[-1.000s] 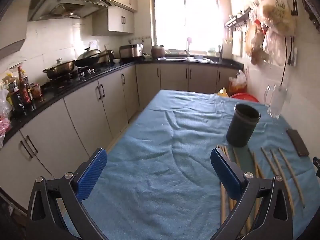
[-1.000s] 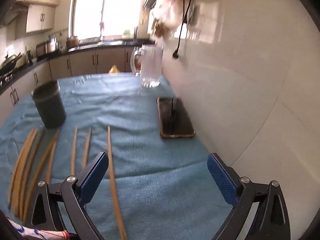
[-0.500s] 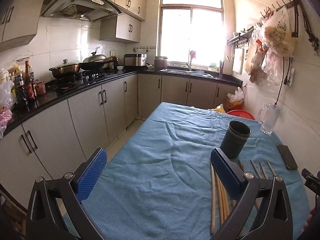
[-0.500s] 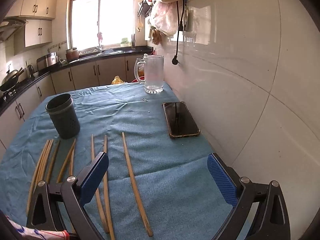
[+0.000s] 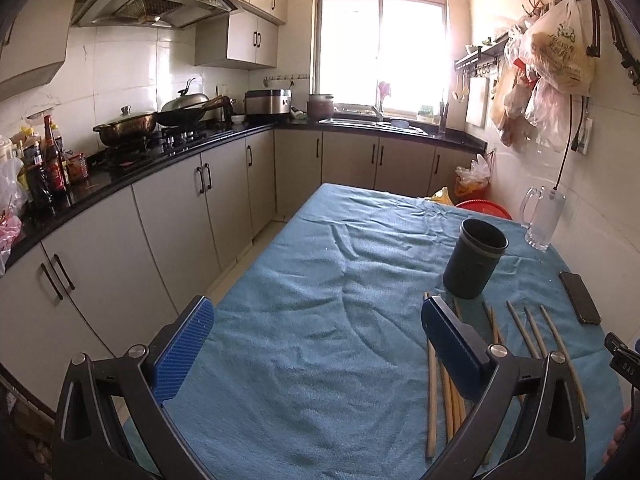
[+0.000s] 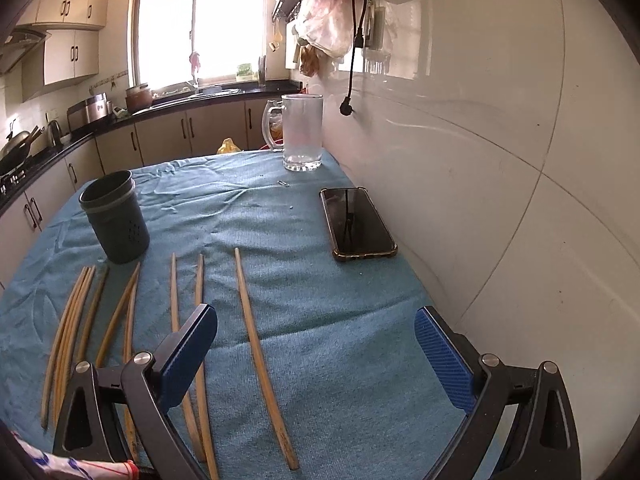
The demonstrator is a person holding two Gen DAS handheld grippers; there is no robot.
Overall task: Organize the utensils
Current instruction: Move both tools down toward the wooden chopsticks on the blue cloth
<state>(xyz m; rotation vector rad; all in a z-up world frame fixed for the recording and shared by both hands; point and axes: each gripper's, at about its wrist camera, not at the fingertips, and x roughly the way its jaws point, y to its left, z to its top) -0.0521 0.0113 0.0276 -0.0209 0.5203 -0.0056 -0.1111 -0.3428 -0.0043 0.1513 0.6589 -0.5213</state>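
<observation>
Chopsticks (image 6: 256, 352) loose on cloth (image 6: 320, 320) near holder (image 6: 114, 220), awaiting collection; both grippers (image 5: 316, 356) (image 6: 316, 356) spread wide, empty.

Wooden chopsticks (image 6: 262, 356) matt; cloth (image 6: 320, 320) nubbly terry; phone (image 6: 357, 223) glossy.
</observation>
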